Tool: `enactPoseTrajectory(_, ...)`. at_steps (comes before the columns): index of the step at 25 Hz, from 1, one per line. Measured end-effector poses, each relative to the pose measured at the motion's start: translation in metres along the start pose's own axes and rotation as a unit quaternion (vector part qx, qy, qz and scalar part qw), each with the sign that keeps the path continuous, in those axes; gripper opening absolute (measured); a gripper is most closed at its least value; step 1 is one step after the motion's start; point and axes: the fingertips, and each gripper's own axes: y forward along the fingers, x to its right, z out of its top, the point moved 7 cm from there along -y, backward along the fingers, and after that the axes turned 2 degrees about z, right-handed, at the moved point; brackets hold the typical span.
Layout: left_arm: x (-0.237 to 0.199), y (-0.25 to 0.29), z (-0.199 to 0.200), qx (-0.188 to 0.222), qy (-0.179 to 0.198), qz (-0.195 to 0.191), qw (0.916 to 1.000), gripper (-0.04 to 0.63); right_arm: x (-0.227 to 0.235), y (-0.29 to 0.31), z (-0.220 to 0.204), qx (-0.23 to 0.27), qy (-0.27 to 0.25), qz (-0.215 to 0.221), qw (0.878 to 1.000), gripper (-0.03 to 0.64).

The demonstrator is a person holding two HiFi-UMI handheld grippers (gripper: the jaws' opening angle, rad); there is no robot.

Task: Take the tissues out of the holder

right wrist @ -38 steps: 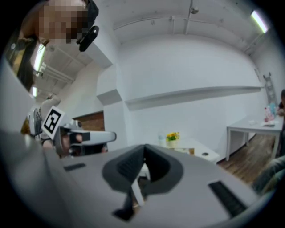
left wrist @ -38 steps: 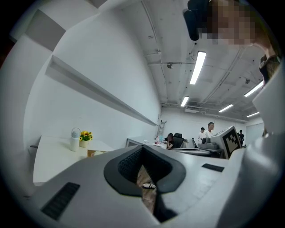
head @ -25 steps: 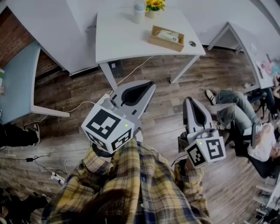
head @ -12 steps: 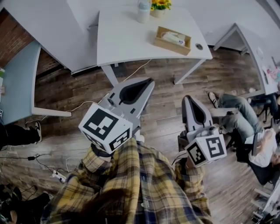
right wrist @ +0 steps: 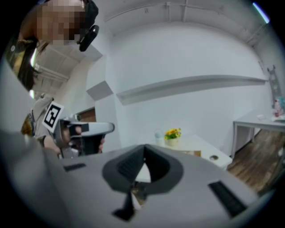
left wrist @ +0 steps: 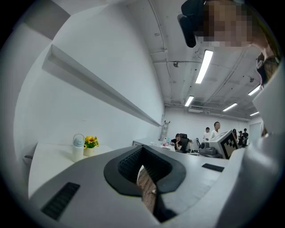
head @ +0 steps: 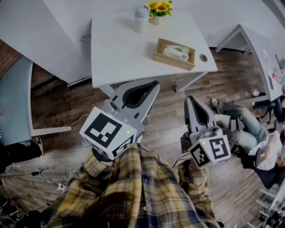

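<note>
On the left, the left gripper [head: 155, 83] hangs over the wooden floor [head: 67, 107], jaws pinched together on nothing, its tip at the near edge of the white table [head: 116, 49]. At the far edge stand a pale bottle [head: 141, 12] and yellow flowers [head: 159, 7]. Further right and nearer sits the wooden holder [head: 190, 54], tissues [head: 175, 52] inside, well apart from both tools. On the right, the right gripper [head: 189, 98] is closed tight and empty, short of the table.
</note>
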Motion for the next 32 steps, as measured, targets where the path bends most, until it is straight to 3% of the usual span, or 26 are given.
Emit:
enactPoseTrajectory(12,-0.063,0.047,0.013,-0.001,0.005,-0.025,0.9997,0.014,0.033,0.063,0.015,0.007,0.004,-0.038,0.999,0.012)
enactPoseTrajectory(21,-0.081,0.093,0.011,-0.018,0.001,-0.045,0.9988,0.014,0.065,0.086,0.019,-0.005,0.013,-0.053,0.998,0.012)
enactPoseTrajectory(32,-0.094,0.186,0.016,-0.012,-0.004,-0.02,0.9997,0.014,0.152,0.122,0.043,-0.016,0.009,-0.031,0.999,0.012)
